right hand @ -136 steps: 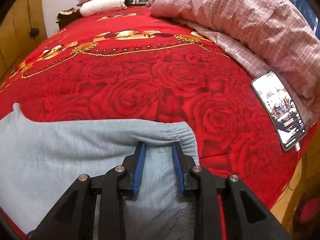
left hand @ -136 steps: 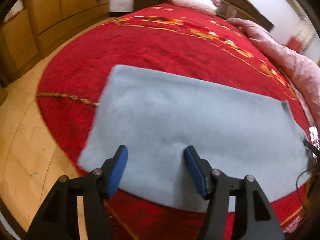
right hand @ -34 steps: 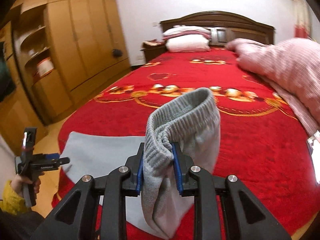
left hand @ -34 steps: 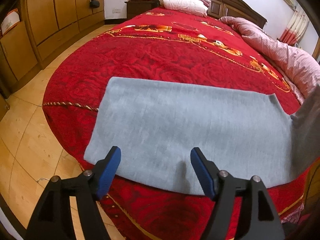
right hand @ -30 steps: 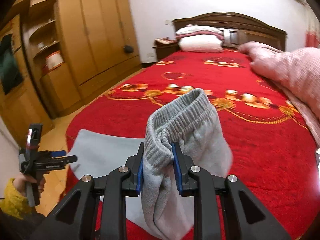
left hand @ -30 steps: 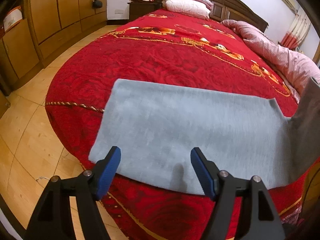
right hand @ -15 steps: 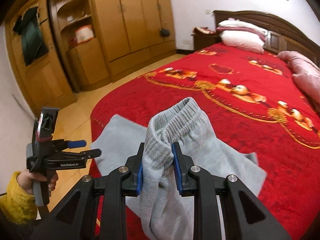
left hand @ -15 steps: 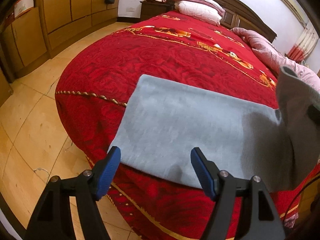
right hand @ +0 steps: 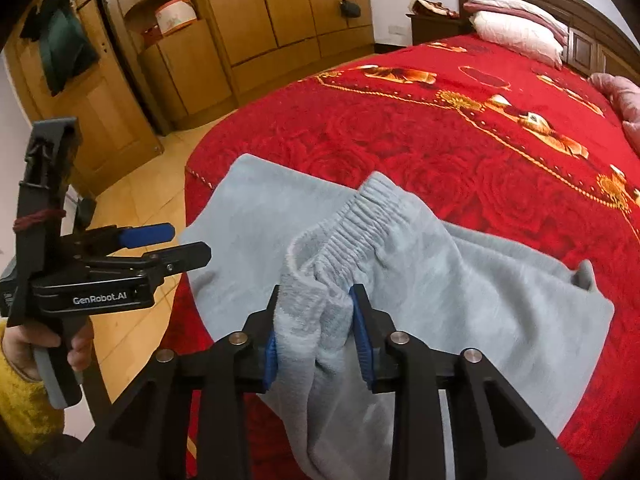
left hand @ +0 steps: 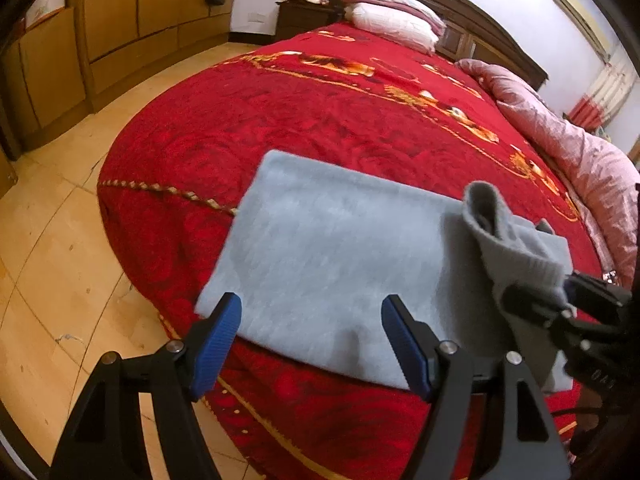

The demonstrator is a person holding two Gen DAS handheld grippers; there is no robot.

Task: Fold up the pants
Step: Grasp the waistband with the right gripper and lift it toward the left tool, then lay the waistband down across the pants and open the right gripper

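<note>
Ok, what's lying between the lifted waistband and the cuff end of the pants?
Only the pants' own flat grey fabric on the red bedspread; nothing else lies between waistband and cuff end, seen in the right wrist view.

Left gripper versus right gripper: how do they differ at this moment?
The left gripper has its jaws spread wide and empty; the right gripper is shut on the waistband of the grey pants. The left hovers at the pants' leg end near the bed edge; the right holds its end raised, doubled over the flat part. Both have black frames with blue pads.
</note>
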